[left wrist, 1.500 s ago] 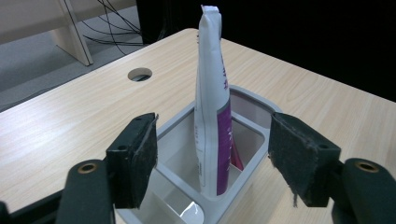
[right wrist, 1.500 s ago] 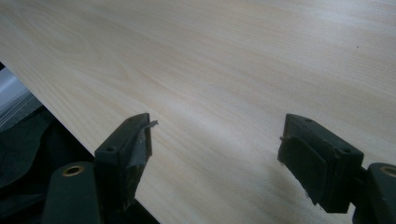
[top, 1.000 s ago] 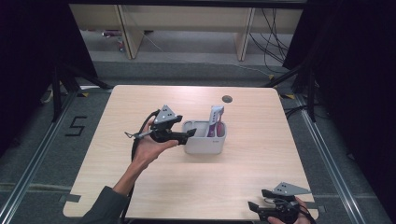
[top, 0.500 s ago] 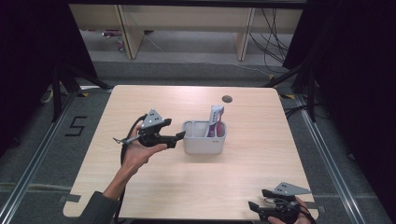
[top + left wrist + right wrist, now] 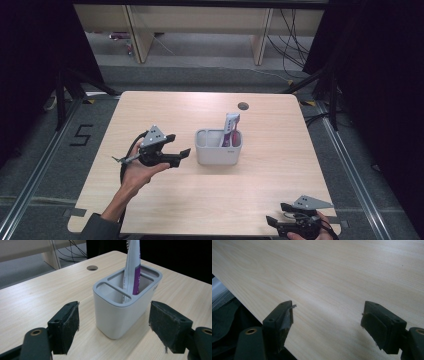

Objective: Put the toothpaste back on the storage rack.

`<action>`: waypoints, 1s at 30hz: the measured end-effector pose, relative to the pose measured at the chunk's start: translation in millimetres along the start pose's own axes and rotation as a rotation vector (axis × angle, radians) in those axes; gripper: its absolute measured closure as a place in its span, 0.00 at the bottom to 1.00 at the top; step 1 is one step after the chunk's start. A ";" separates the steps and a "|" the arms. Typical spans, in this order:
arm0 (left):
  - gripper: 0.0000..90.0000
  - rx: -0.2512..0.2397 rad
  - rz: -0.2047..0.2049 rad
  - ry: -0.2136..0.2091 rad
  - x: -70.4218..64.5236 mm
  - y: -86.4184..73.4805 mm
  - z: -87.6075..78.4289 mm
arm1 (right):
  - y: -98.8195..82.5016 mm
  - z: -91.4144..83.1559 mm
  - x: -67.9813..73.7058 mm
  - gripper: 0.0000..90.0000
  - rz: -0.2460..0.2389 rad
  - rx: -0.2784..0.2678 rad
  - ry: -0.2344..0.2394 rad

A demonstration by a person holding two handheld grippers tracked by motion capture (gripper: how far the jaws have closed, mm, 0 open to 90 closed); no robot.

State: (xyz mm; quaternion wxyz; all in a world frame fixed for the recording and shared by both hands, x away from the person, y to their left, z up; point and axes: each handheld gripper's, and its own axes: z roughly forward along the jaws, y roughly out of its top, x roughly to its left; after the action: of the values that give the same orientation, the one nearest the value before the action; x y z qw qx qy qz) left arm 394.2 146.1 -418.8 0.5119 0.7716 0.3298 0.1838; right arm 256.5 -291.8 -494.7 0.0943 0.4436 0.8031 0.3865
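Left gripper (image 5: 181,154) wide, empty, just beside holder (image 5: 218,148) with tube (image 5: 230,129); right gripper (image 5: 277,214) wide, idle. Likely step: placement finished; next, retreat clear.

Lab: framed table (image 5: 165,107), floor cables (image 5: 295,45)

A dark figure "5" (image 5: 82,135) is marked on the grey floor (image 5: 45,165), beside the left edge of the tabletop (image 5: 280,185); print on the tube (image 5: 132,262) is too small to read.
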 end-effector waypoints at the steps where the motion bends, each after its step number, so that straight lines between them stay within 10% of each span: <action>1: 0.26 -0.001 -0.004 0.001 -0.3 -1.7 -0.6 | 0.0 0.0 0.0 0.28 0.000 0.000 0.000; 30: 0.24 0.053 0.010 -0.053 -19.5 -41.4 -11.7 | -0.1 -0.1 0.2 0.28 -0.001 0.001 -0.012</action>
State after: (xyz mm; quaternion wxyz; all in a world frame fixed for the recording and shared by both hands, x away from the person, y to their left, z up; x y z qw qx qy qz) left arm 359.8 151.0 -450.6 0.4990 0.7910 0.3172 0.1572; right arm 256.3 -291.7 -494.7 0.0990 0.4458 0.8029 0.3833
